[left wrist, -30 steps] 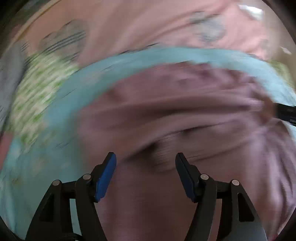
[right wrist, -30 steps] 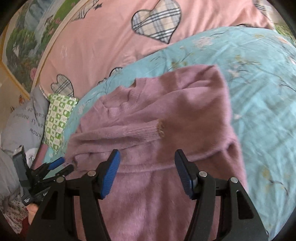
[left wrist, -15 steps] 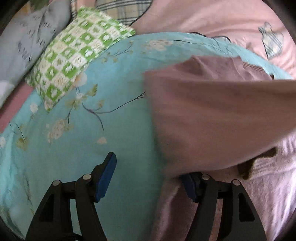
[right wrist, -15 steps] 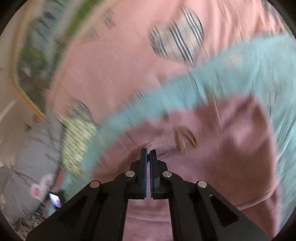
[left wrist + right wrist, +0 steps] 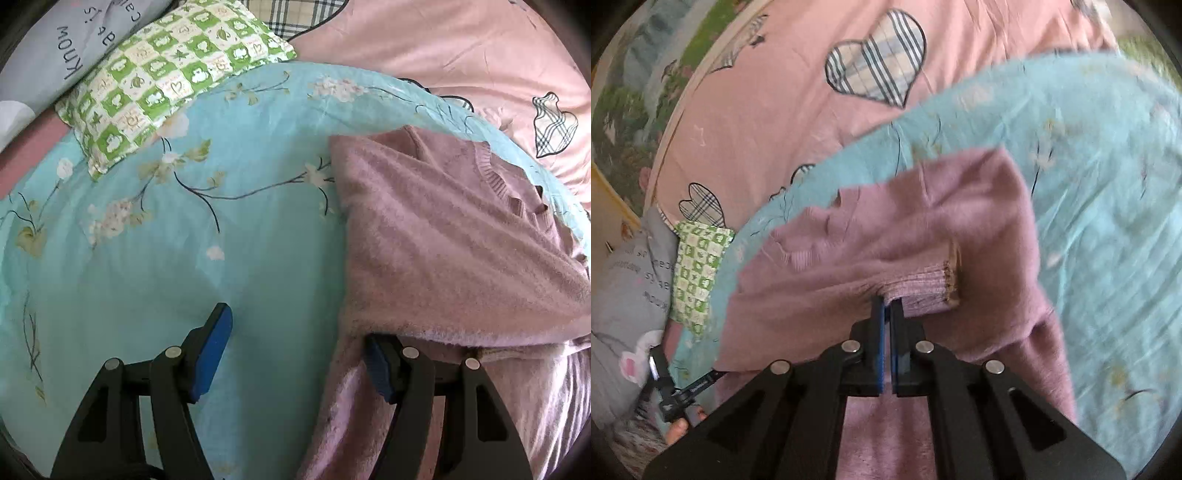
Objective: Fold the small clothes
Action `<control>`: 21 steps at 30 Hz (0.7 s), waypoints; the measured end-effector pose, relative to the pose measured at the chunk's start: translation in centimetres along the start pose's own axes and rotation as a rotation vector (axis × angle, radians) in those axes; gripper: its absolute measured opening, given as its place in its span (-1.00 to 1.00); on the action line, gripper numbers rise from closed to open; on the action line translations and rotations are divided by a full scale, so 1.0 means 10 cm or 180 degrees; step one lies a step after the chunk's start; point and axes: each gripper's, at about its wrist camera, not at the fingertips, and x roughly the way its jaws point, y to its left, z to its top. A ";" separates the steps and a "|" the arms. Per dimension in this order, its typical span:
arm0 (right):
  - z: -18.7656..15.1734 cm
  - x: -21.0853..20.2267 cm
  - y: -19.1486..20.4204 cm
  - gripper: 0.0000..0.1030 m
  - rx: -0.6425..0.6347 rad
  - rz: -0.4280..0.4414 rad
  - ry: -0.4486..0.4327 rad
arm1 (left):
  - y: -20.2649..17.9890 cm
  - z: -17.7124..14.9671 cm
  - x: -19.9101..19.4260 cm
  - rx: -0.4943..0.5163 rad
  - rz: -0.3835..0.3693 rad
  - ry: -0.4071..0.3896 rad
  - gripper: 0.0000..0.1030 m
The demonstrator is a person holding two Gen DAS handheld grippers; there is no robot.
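A fuzzy mauve sweater lies on a turquoise floral sheet; it also shows in the right wrist view. My right gripper is shut on the sweater's sleeve just behind its ribbed cuff and holds it lifted over the body. My left gripper is open at the sweater's left edge; its right finger is under a raised fold, its left finger over bare sheet. The left gripper also shows far left in the right wrist view.
A green checked pillow and a grey printed pillow lie at the far left. A pink bedcover with plaid hearts lies beyond the sheet. A wall stands at far left.
My right gripper has shut on the sleeve near the cuff and lifted it. My left gripper has swung left to the sweater's edge, one finger now under a fold.
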 end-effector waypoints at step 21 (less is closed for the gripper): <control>-0.11 -0.19 -0.08 -0.85 -0.0061 -0.0398 0.0016 | 0.03 -0.08 -0.65 0.0256 -0.0606 -0.0017 0.32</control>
